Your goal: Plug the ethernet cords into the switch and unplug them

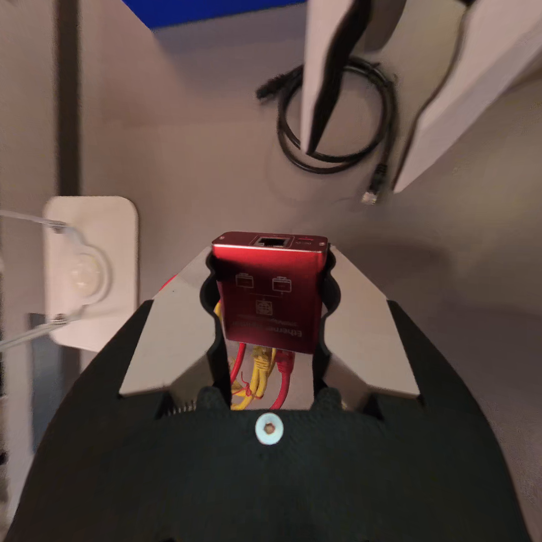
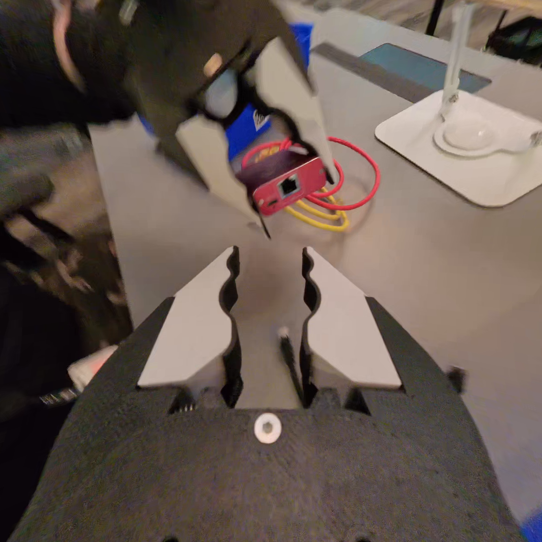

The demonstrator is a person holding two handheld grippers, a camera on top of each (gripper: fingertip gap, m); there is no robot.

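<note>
Now switch [image 1: 268, 296] clamped between left hand-held gripper [image 1: 270, 255] fingers.

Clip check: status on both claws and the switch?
Left claw shut on small red metal switch, yellow and red cords plugged in. Right claw open, empty, black cord plug beneath. Nothing blocking.

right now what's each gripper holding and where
Left gripper clamps the red switch by its two long sides. Right gripper is open, holding nothing.

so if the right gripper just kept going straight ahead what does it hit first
Probably the left gripper holding the red switch, which sits just past the open right gripper; only grey table lies between, though depth is unclear.
</note>
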